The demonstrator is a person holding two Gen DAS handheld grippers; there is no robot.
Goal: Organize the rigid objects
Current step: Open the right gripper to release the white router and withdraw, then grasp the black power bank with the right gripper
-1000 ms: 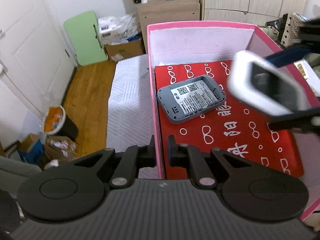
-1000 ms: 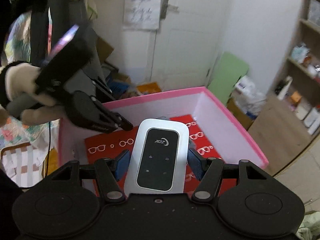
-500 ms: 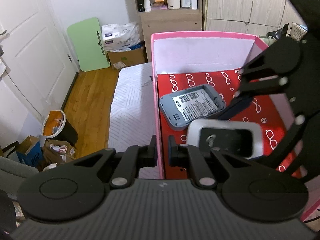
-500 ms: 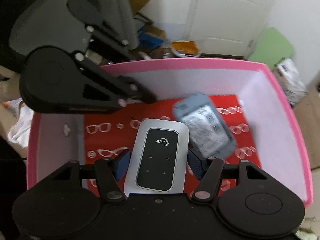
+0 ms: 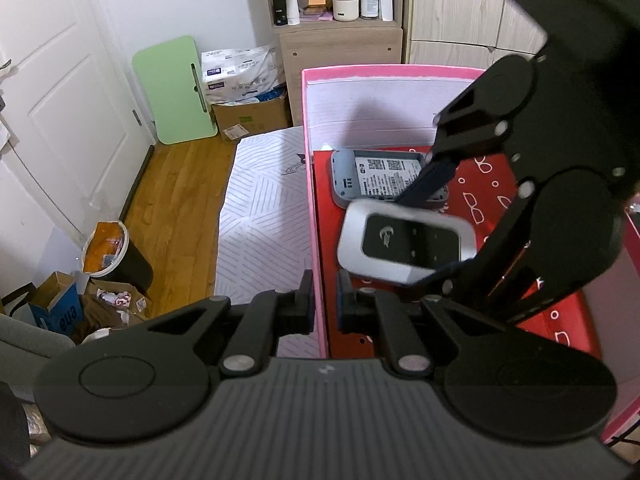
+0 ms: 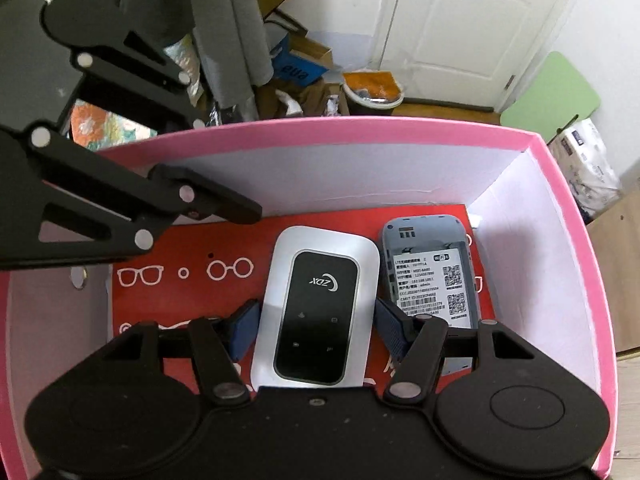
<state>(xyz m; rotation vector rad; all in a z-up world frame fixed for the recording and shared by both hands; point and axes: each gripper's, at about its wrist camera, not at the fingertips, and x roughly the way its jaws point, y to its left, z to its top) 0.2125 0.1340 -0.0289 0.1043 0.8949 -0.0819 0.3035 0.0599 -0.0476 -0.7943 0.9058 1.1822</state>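
Box: pink box [image 6: 360, 132] with white inner walls and a red liner [image 6: 192, 240] printed with white spectacles is sitting on a pale quilted surface [image 5: 260, 208].

Right gripper: right gripper [image 6: 316, 320] is pointing steeply down into the box and is clamping a white pocket router [image 6: 316, 308] by its long sides between blue pads [image 6: 244, 328]; jaws are standing about as wide as the device.

Held device: white pocket router is showing a black glossy face panel upward; in the left wrist view [image 5: 404, 240] it is hanging low over the red liner, and whether it is touching the liner cannot be told.

Second device: grey router [image 6: 432, 272] is lying on the liner with its label and codes facing up, in the corner of the box, just beside the held device; in the left wrist view [image 5: 376, 176] one right-gripper finger is crossing in front of it.

Left gripper: left gripper [image 5: 322, 304] is pinching the box's pink side wall, with one finger outside and one inside and the jaws nearly closed on it.

Surroundings: wooden floor [image 5: 176, 184], white door [image 5: 60, 100], green board [image 5: 176, 88] leaning against the wall, and a shelf unit [image 5: 340, 32] with bottles are lying beyond the box.
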